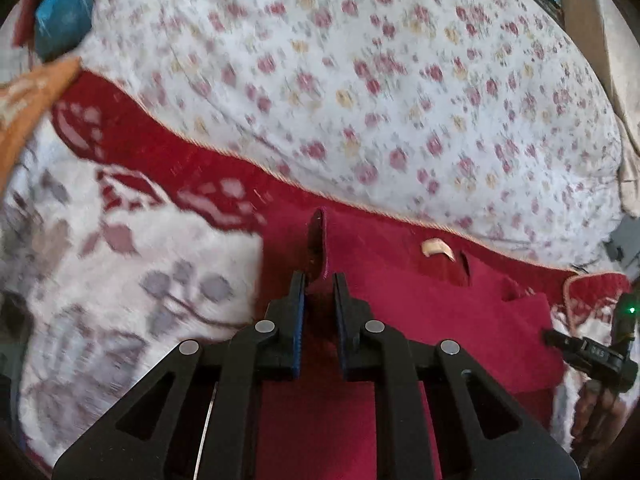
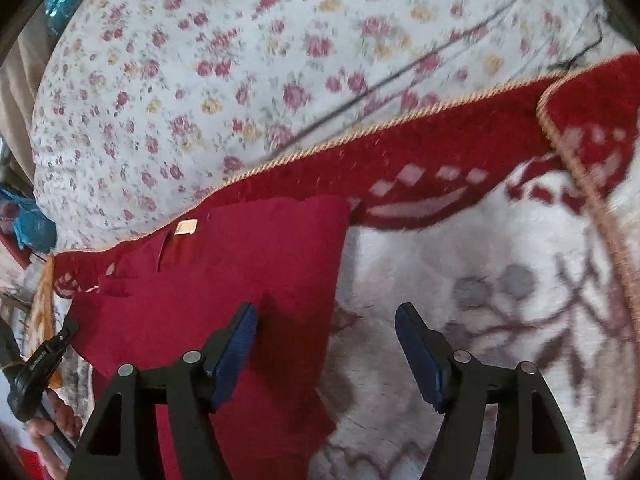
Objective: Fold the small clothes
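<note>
Left tool (image 1: 320,280): jaws nearly pressed together, pinching a raised fold of the dark red garment (image 1: 420,300), which stands up between the blue pads and pokes out toward 12 o'clock. The rest of the garment spreads flat toward 3 o'clock, a pale label (image 1: 437,249) near its far edge.

Right tool (image 2: 326,316): jaws spread wide, nothing between the pads. Its left finger (image 2: 234,354) hangs over the garment's right edge; its right finger is over the white and red patterned blanket (image 2: 460,248). The garment lies at 9 to 11 o'clock of this tool.

Beyond, past the blanket's corded border (image 2: 360,134), a floral bedsheet (image 1: 360,80) fills the far field. Frames blurred.
</note>
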`<state>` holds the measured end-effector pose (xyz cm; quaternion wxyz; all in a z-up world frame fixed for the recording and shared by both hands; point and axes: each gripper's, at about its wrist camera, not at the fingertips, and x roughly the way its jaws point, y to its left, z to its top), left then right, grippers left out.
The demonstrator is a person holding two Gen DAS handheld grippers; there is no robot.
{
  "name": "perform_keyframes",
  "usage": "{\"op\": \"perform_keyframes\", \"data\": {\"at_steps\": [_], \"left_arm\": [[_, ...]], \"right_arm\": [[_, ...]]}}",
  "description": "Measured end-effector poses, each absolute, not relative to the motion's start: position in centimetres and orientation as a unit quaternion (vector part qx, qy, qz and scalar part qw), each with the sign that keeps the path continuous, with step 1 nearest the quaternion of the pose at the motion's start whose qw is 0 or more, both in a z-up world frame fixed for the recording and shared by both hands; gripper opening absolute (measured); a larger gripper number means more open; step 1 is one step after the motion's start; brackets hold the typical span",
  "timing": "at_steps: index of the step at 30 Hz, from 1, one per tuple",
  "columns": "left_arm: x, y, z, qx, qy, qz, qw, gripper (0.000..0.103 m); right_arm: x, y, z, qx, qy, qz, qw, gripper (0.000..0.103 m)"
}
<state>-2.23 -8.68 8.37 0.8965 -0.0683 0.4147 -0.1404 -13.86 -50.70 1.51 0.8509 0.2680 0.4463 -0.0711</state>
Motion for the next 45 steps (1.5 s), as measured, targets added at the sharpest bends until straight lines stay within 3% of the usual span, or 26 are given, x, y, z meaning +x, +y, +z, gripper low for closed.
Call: {"op": "perform_keyframes", "data": {"at_steps": [6,7,8,9,16,21,22,23,25,27,28,29,32,35,37,39,40,43,45], "left_arm": [[-1.3,-8.8,6.2,-0.064,0.449,-0.150,0.879,0.011],[-1.4,-9.0,6.1,-0.061,0.451,-0.151,0.878,0.011],[-1.6,-9.5,6.0,-0.057,0.451,-0.157,0.877,0.011],[-1.7,-9.8,5.9,-0.055,0.451,-0.163,0.876,0.012],[-1.5,-10.9,4.1,-0.035,0.481,-0.161,0.861,0.012],[-1.6,-10.4,4.3,-0.048,0.480,-0.162,0.861,0.015],[-1.7,-10.4,4.4,-0.047,0.478,-0.160,0.862,0.015],[-1.7,-10.4,4.3,-0.046,0.478,-0.159,0.862,0.015],[-1.7,-10.3,4.2,-0.049,0.481,-0.159,0.861,0.015],[-1.6,-10.0,4.4,-0.059,0.483,-0.159,0.859,0.016],[-1.6,-9.9,4.5,-0.062,0.482,-0.158,0.859,0.019],[-1.7,-9.6,4.8,-0.064,0.479,-0.156,0.861,0.020],[-1.9,-9.3,5.3,-0.058,0.470,-0.150,0.868,0.021],[-2.0,-9.3,5.6,-0.045,0.460,-0.135,0.877,0.021],[-2.1,-9.2,6.1,-0.037,0.445,-0.120,0.887,0.040],[-2.2,-9.0,6.3,-0.039,0.433,-0.117,0.893,0.045],[-2.1,-9.0,6.4,-0.039,0.432,-0.115,0.894,0.045],[-1.6,-9.6,5.9,-0.028,0.436,-0.112,0.893,0.045],[-1.1,-10.0,5.3,-0.017,0.443,-0.101,0.891,0.045]], "right_arm": [[-12.7,-48.4,0.9,0.229,0.456,-0.042,0.859,0.069],[-12.6,-48.0,0.8,0.220,0.453,-0.039,0.863,0.065],[-12.5,-47.7,0.7,0.217,0.449,-0.029,0.866,0.038],[-12.4,-47.4,0.6,0.212,0.450,-0.023,0.867,0.030],[-13.1,-49.4,2.5,0.156,0.436,-0.111,0.879,0.007],[-14.6,-51.9,3.6,0.244,0.418,-0.082,0.871,0.009],[-15.0,-51.3,4.8,0.228,0.410,-0.067,0.881,0.017],[-15.2,-50.6,5.4,0.212,0.409,-0.060,0.886,0.047],[-15.8,-49.3,5.3,0.201,0.421,-0.040,0.884,0.078],[-15.9,-48.5,3.6,0.222,0.456,-0.013,0.862,0.068],[-15.7,-48.1,2.6,0.224,0.475,-0.005,0.851,0.035],[-15.4,-47.8,1.9,0.214,0.492,-0.007,0.844,0.028],[-15.8,-46.7,2.6,0.153,0.494,-0.014,0.856,0.020],[-16.3,-46.6,3.3,0.111,0.494,-0.044,0.861,0.017],[-16.2,-47.0,2.5,0.110,0.509,-0.051,0.852,0.017],[-16.5,-47.9,3.4,0.132,0.491,-0.054,0.859,0.017],[-16.8,-48.4,4.3,0.140,0.476,-0.061,0.866,0.021],[-17.6,-49.7,6.5,0.179,0.407,-0.083,0.892,0.045],[-16.8,-49.4,6.6,0.195,0.391,-0.067,0.897,0.045]]}}
